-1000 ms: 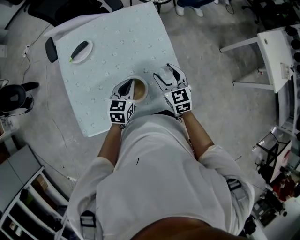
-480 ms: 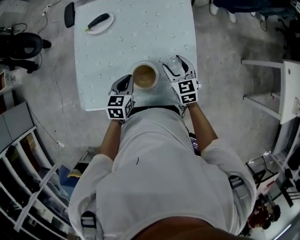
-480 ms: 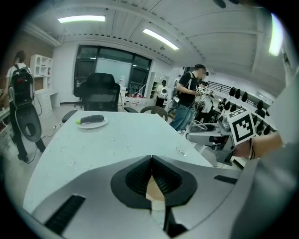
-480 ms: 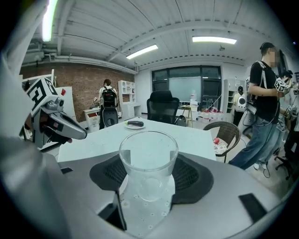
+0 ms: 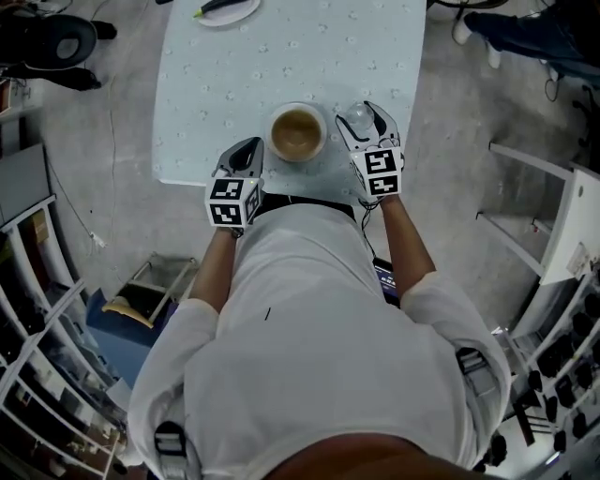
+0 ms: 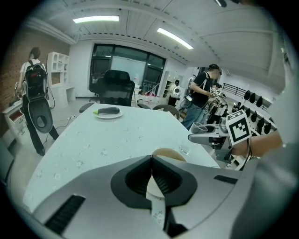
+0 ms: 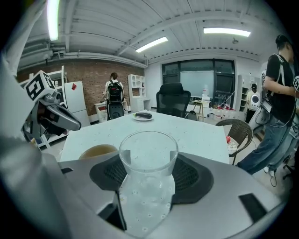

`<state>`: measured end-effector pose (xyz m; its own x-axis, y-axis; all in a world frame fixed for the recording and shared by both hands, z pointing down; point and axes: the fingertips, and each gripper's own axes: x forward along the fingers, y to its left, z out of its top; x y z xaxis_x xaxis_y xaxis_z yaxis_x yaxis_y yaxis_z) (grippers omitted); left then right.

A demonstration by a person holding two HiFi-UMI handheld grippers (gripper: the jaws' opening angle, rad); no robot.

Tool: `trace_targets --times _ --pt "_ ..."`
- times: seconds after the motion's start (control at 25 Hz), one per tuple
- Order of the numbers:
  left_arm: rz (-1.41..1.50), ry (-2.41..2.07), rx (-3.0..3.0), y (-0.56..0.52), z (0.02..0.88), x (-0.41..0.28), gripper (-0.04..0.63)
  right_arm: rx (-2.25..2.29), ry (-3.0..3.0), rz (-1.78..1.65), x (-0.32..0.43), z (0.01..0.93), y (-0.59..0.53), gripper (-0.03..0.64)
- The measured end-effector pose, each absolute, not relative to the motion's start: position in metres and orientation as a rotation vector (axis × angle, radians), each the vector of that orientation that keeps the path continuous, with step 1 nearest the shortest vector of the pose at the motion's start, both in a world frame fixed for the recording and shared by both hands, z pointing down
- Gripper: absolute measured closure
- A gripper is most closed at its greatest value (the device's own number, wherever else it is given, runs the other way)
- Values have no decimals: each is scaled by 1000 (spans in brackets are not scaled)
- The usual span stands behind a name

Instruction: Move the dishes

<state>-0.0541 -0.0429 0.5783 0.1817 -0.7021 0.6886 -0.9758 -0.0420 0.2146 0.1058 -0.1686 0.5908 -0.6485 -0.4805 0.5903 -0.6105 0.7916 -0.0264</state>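
A white bowl (image 5: 298, 131) with a tan inside stands near the front edge of the pale blue table (image 5: 234, 84). My left gripper (image 5: 251, 150) is shut and empty, just left of the bowl and apart from it. In the left gripper view its tips (image 6: 151, 158) meet, with the bowl (image 6: 169, 154) right behind them. My right gripper (image 5: 362, 118) is shut on a clear glass (image 7: 148, 154) to the right of the bowl. The glass stands upright between the pads. A plate with a dark vegetable (image 5: 225, 7) lies at the far end.
A black office chair (image 6: 115, 91) stands beyond the table's far end and a wicker chair (image 7: 237, 130) at its right side. People (image 7: 113, 95) stand about the room. Shelving (image 5: 37, 309) is on the floor at left, a white table (image 5: 567, 234) at right.
My left gripper has drawn back from over the bowl to its left. My right gripper has come down with the glass beside the bowl. The head view has shifted along the table.
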Motion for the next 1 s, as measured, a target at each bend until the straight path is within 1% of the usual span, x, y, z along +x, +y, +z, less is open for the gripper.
trace_targets --times 0.56,0.6,0.72,0.84,1.0 --pt "540 -1550 1820 -41 582 -54 575 787 -2390 306 104 606 -163 338" --pt "540 -1545 1828 -42 581 -53 575 791 -2392 316 104 606 -162 330" --pt "543 -1531 1849 -45 579 -52 575 817 -2403 368 107 605 -160 281" --pt "543 -1521 1859 -45 578 -54 575 832 -2394 401 110 607 -154 267" --pt "540 -1497 1889 -49 578 -55 575 876 -2375 438 118 606 -148 267"
